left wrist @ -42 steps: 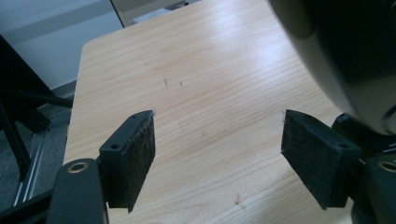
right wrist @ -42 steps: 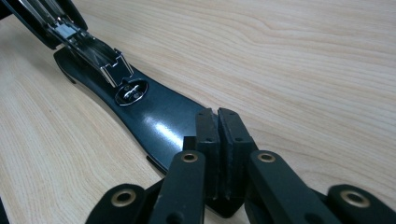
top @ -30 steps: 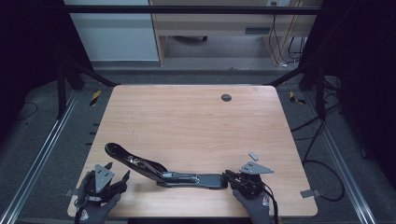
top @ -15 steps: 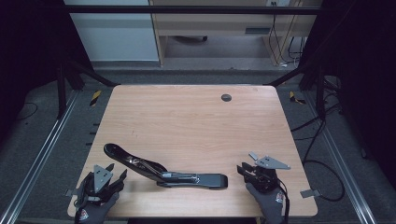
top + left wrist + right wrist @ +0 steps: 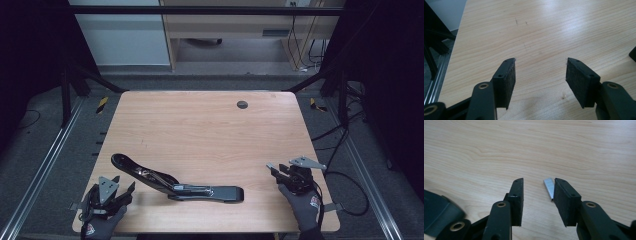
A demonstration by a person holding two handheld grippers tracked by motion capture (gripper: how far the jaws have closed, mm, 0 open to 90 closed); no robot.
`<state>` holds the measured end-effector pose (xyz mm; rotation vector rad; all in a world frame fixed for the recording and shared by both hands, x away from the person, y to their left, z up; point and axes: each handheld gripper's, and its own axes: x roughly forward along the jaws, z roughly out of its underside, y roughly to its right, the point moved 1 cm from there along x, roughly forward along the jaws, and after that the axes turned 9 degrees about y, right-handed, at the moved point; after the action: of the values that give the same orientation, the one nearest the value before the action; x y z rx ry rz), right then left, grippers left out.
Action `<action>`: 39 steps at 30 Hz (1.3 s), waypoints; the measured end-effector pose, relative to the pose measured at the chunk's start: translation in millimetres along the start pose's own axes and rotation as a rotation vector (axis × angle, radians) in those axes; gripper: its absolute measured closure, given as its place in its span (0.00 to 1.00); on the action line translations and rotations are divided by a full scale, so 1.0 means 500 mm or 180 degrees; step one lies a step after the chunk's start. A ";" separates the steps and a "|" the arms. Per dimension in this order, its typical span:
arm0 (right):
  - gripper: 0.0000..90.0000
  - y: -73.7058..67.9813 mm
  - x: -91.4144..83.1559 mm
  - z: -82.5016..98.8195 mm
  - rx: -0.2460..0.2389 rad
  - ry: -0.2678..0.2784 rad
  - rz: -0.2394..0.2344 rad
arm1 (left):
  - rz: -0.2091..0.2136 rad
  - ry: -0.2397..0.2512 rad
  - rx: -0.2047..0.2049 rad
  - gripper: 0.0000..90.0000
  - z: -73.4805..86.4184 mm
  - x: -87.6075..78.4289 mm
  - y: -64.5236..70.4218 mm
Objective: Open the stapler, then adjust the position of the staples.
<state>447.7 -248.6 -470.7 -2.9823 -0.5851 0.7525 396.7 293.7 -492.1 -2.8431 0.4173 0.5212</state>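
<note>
A black stapler (image 5: 215, 192) lies swung open near the table's front edge, its base flat and its upper arm (image 5: 132, 169) slanting up to the left. A short silver strip of staples (image 5: 270, 166) lies flat on the wood to its right. My right gripper (image 5: 281, 173) is open just behind that strip. In the right gripper view the strip (image 5: 548, 187) sits beside the right pad (image 5: 561, 195), and the stapler's end (image 5: 439, 212) blurs at bottom left. My left gripper (image 5: 125, 184) is open at the front left, its jaws (image 5: 540, 61) over bare wood.
The wooden table (image 5: 200, 125) has a dark round grommet (image 5: 242, 104) near its far edge. Metal rails (image 5: 45, 160) run along the floor on both sides. Cables (image 5: 345, 145) trail off to the right. A cabinet (image 5: 225, 30) stands behind.
My right gripper has drawn away to the right from the stapler's end, stopping by the staple strip. The stapler, the strip and the left gripper have stayed put.
</note>
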 end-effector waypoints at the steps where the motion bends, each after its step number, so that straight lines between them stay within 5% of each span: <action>1: 0.67 0.002 0.001 -0.002 0.0022 -0.0020 0.0010 | -0.0013 -0.0018 -0.0022 0.45 0.002 0.001 -0.001; 12: 0.69 0.019 0.031 -0.025 -0.0177 -0.0169 0.0056 | 0.0002 -0.0041 -0.0040 0.42 0.005 0.002 -0.002; 26: 0.78 0.031 0.088 -0.039 -0.0383 -0.0612 -0.0029 | 0.0009 -0.0089 -0.0010 0.43 0.006 0.006 0.001; 39: 0.80 0.034 0.119 -0.026 -0.0371 -0.0844 -0.0115 | 0.0028 -0.0096 0.0029 0.43 0.006 0.007 0.004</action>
<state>508.1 -241.8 -488.0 -2.9868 -0.7129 1.1603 398.2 291.9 -496.6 -2.8223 0.4256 0.5618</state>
